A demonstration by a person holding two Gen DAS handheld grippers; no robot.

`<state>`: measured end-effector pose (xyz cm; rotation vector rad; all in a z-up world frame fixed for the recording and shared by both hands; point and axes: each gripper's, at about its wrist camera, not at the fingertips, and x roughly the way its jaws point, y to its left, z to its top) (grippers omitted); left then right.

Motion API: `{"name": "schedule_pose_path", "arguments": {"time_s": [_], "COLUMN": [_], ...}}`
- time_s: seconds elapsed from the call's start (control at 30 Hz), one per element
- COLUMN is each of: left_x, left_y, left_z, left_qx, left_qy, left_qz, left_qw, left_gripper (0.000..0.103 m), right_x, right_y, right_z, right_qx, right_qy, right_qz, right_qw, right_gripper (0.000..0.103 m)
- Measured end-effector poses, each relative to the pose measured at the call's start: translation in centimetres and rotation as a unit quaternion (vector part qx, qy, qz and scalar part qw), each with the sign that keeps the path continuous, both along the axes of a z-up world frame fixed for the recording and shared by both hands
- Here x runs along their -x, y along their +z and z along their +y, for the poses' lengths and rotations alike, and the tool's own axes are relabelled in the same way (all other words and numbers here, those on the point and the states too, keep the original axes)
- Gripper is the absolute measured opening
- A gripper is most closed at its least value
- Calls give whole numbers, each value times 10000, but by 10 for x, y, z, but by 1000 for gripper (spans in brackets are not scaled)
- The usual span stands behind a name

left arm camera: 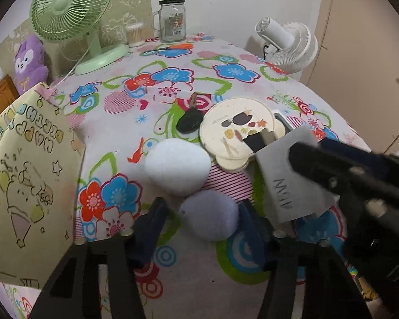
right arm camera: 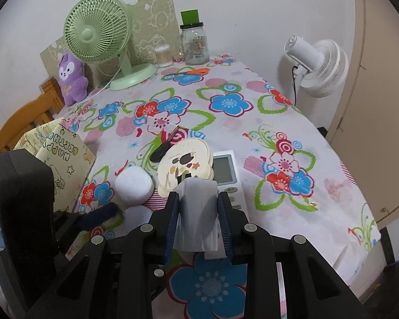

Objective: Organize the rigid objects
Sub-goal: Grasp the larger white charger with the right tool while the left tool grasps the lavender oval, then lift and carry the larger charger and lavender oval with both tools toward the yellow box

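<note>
Left wrist view, read from left to right. At the far left a yellow printed gift bag (left arm camera: 26,172) stands at the edge of the flowered tabletop (left arm camera: 173,265). It is open toward me and just beside my left side.

My left gripper (left arm camera: 202,203) points steeply down at the cloth. Its jaws are drawn in to a narrow gap around the near white puff (left arm camera: 208,218). The puff lies directly between the two blue pads, straight along my line of reach. A sliver of cloth shows at the left-hand pad, and the right-hand pad stands at the puff's edge, so I judge the puff flanked but not yet pinched. The puff is round and has no long axis, so the wrist needs no turn, only a closing of the jaws.

A second white puff (left arm camera: 178,168) sits just beyond the first, touching it or nearly so. This one lies ahead of my fingertips, outside the jaws.

Farther on and to the right lies a black key (left arm camera: 190,121), its blade pointing away from me. Next comes a stack of cream coasters (left arm camera: 236,130), which overlaps a white remote (left arm camera: 284,118).

At the right my right gripper (right arm camera: 198,220) crosses in. It is clamped on a grey plastic piece (right arm camera: 196,207) and holds it clear of the cloth, in front of the coasters.

My left gripper is the nearer one to both puffs. My right gripper is occupied and lies nearer the coasters and the remote.
</note>
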<state>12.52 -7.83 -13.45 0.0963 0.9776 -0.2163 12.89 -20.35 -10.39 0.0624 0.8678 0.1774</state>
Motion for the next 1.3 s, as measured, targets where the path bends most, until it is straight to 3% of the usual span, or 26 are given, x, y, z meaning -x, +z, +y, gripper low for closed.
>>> {"name": "schedule_pose_path", "arguments": {"time_s": [0.6, 0.77, 0.97, 1.03, 1.3], "left_x": [19, 24, 28, 28, 30], "left_y": [0, 0, 1, 0, 3], "left_z": [27, 35, 46, 46, 46], "left_qx": [80, 173, 163, 172, 249], "left_qy": [162, 196, 242, 244, 200], "left_qz": [-33, -8, -37, -40, -12], "left_qw": [9998, 9997, 9996, 9995, 9995], "left_gripper": [47, 47, 47, 47, 47], "right_x": [1, -1, -7, -7, -3], "right_y": [-6, -17, -38, -39, -35], "right_z": [26, 39, 54, 53, 53], "right_qx": [151, -126, 186, 183, 374], "right_qy": [225, 506, 505, 386, 231], "right_qz": [95, 431, 718, 614, 573], "right_qw": [9996, 9977, 9960, 9972, 9974], "right_gripper": [32, 34, 41, 33, 30]}}
